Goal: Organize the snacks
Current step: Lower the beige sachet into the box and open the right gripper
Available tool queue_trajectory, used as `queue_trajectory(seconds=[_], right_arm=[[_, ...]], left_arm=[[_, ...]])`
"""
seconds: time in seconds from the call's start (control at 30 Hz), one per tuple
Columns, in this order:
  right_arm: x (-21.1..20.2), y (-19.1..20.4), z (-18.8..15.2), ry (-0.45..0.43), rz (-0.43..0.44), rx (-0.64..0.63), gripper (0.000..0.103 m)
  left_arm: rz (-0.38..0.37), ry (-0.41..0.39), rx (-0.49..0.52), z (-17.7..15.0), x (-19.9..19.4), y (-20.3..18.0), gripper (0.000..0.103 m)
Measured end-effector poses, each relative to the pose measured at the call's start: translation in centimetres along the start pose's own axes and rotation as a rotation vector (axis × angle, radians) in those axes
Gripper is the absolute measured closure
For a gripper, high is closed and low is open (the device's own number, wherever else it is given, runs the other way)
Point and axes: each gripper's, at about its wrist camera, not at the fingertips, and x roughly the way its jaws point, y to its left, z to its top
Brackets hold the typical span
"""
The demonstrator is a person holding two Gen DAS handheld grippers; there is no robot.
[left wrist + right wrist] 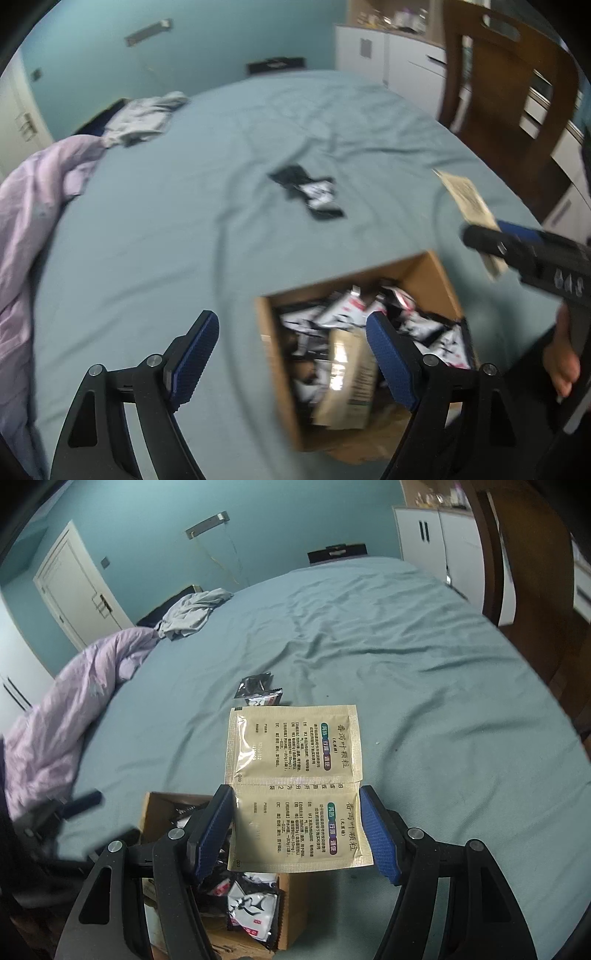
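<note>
Nearest the left wrist camera, the left hand-held gripper (291,354) hangs with its blue pads (194,356) spread wide and nothing between them, above the near left corner of an open cardboard box (424,269) that sits on a bed covered with a teal sheet (147,221). The right pad overlaps the box opening in this view; whether it touches anything inside cannot be told. The box is filled with a loose heap of black-and-white snack packets (343,310), and a tan sachet (351,376) lies on top of them near the middle.

In the right wrist view, the right hand-held gripper (297,830) is clamped on a pair of joined tan sachets (295,771), its pads pressing the left and right edges of the nearer one while the farther one sticks out beyond the fingertips. The pair is held in the air, above the bed and just right of the box, and appears in the left wrist view at the right edge, past the far right corner of the box.

Farther out on the sheet, well apart from both grippers, lie two dark packets (308,192) close together. A lilac quilt (74,709) is bunched along the left side of the bed, with a grey garment (192,613) at the far left. A wooden chair (509,85) stands at the far right.
</note>
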Motion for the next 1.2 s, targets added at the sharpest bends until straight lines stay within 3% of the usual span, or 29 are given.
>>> queue_trajectory(seconds=[0.13,0.3,0.53,0.7,1.07,1.2], right_arm=[[-1.2,2.1,-1.5,-0.012,0.044,-0.070,0.036],[-1.0,3.7,-3.0,0.052,0.128,-0.110,0.036],[2.1,5.3,-3.2,0.175,0.033,-0.205,0.036],[3.5,7.4,-3.1,0.209,-0.008,-0.265,0.035],[1.2,5.4,-3.6,0.111,0.076,-0.128,0.024],[0.5,3.5,-3.1,0.092,0.058,-0.050,0.024]], left_arm=[[0.132,-0.049,0.026,0.1,-1.1,0.8,0.018],[0.091,-0.032,-0.052,0.7,-1.2,2.8,0.017],[0.129,-0.013,-0.069,0.6,-0.5,3.5,0.017],[0.139,-0.005,-0.056,0.6,-0.3,3.4,0.017],[0.139,-0.008,-0.029,0.4,-0.4,2.8,0.017],[0.140,0.000,-0.029,0.4,-0.4,2.8,0.017]])
